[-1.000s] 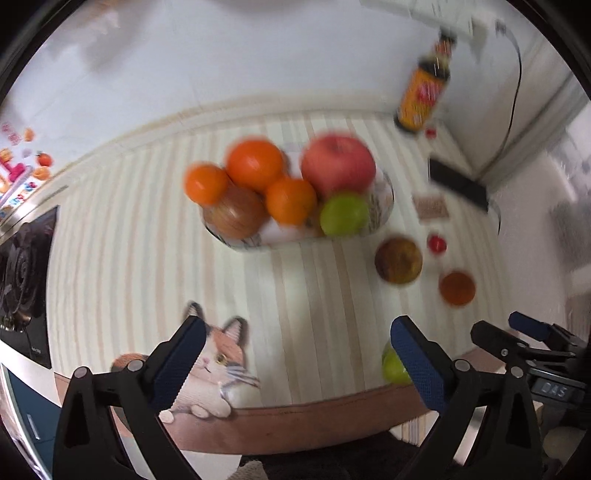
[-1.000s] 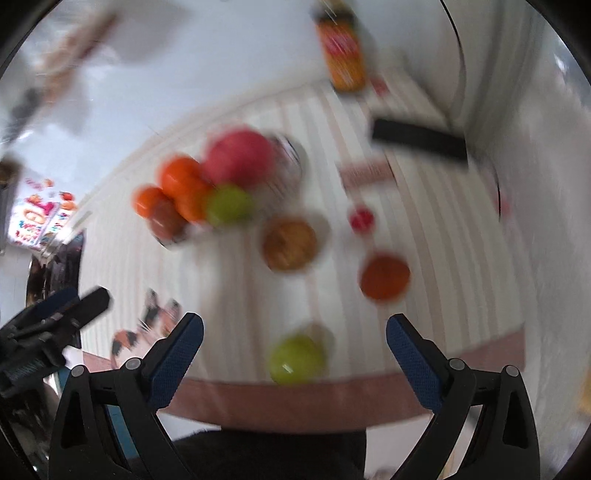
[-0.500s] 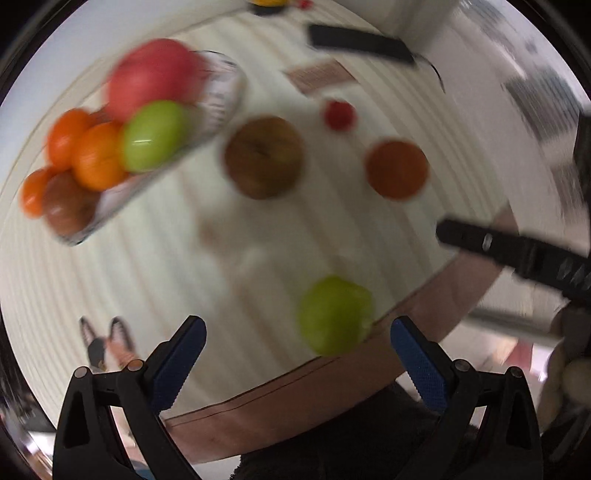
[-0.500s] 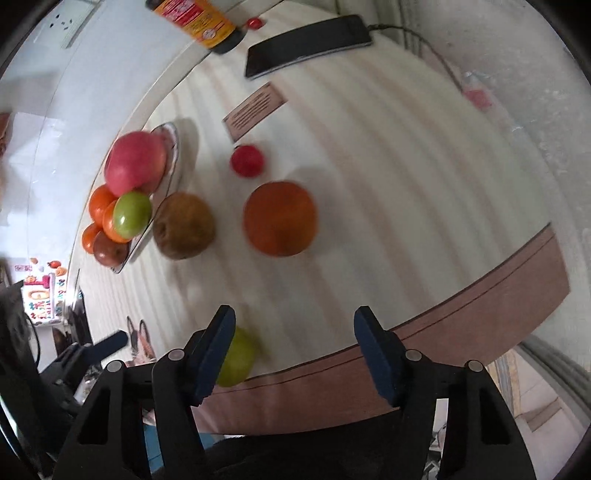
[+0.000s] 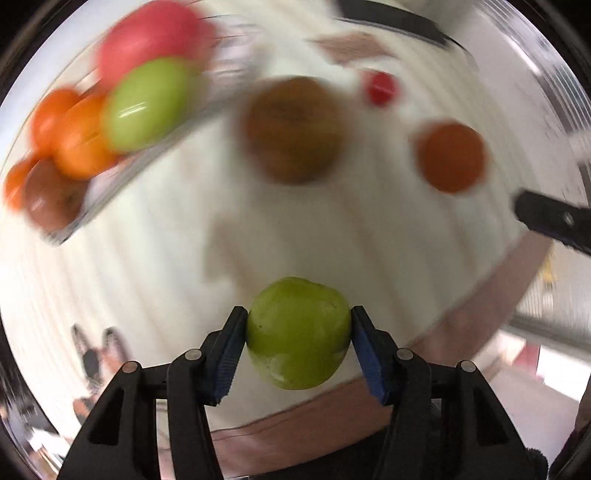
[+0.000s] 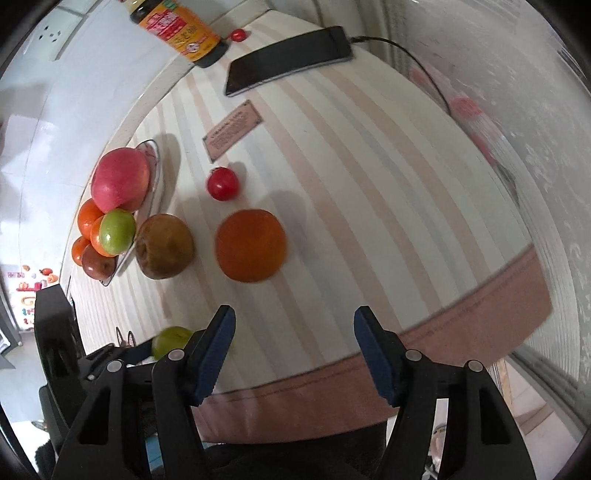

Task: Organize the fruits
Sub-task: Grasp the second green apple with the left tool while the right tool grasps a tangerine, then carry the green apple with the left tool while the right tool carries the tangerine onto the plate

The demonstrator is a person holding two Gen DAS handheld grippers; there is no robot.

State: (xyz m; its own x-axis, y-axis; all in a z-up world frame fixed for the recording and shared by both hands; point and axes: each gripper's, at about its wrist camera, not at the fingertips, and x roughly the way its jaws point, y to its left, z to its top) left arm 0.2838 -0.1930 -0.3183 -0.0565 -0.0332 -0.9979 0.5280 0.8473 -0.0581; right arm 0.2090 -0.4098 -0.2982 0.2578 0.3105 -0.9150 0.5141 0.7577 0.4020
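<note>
A green apple [image 5: 298, 332] is clamped between the blue pads of the left gripper [image 5: 298, 341], close to the front edge of a desk [image 6: 351, 155] covered by a cloth of pale cream and pink stripes with a plain brown band along that edge. The right gripper [image 6: 294, 350] is held with its jaws spread apart and nothing between them, above the same front edge. Just beyond it an orange fruit [image 6: 251, 250] is set on the cloth, with a brown pear-like fruit [image 6: 164, 246] beside it and a small red fruit [image 6: 222, 183] a little farther back. Toward the left edge of the desk a glass plate [image 6: 151, 184] is piled with a large red apple [image 6: 120, 178], a second green apple [image 6: 117, 231], several oranges [image 6: 88, 218] and a dark reddish fruit [image 6: 96, 264]. The brown fruit lies right next to the plate's rim. Farther back a small brown card [image 6: 232, 130] and a dark phone [image 6: 288, 59] with a cable plugged in are laid on the cloth. In the far corner a dark bottle [image 6: 181, 31] with an orange label is stood against a white wall, where a socket [image 6: 51, 33] is mounted. The left wrist view is heavily blurred apart from the gripped apple.
</note>
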